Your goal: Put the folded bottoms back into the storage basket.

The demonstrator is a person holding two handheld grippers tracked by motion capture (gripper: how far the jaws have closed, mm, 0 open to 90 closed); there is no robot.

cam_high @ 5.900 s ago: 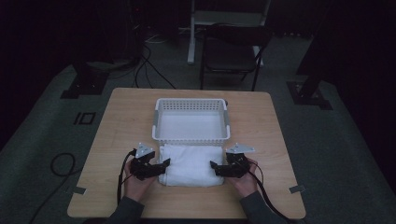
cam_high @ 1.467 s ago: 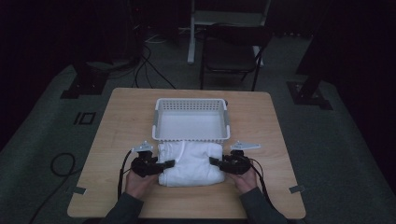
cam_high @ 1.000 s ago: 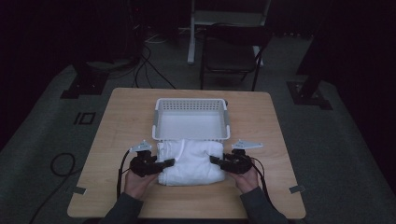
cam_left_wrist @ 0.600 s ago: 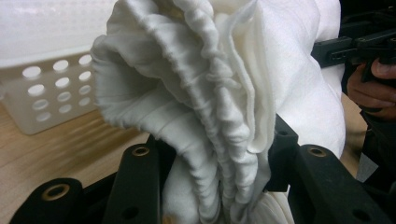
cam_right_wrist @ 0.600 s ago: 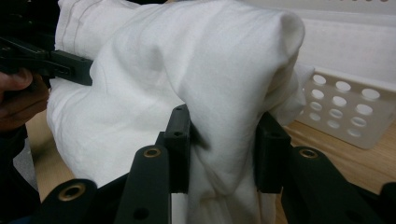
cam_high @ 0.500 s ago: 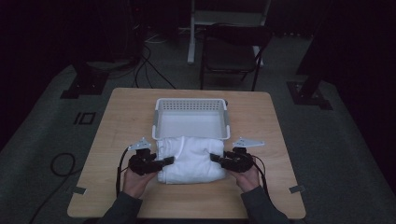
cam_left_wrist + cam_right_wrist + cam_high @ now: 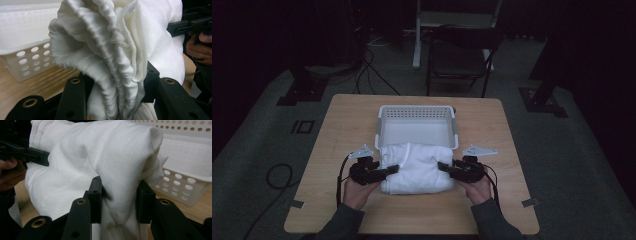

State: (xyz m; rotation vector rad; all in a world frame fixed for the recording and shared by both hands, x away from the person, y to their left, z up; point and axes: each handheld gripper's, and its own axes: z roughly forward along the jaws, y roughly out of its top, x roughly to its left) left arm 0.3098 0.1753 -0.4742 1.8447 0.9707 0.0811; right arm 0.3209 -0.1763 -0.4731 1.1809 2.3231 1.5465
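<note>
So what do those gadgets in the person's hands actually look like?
Each hand holds a black gripper: left gripper, right gripper. Both have two blocky black jaws with brass-ringed holes, a grey three-cornered plate on top and a black cable trailing back. The person wears dark grey sleeves.

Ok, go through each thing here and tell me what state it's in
White cloth: folded into a bundle, gripped at both ends, far edge at the basket's near rim.
Basket: upright, open-topped, nothing seen inside.
Left gripper: shut on the cloth.
Right gripper: shut on the cloth.
</note>
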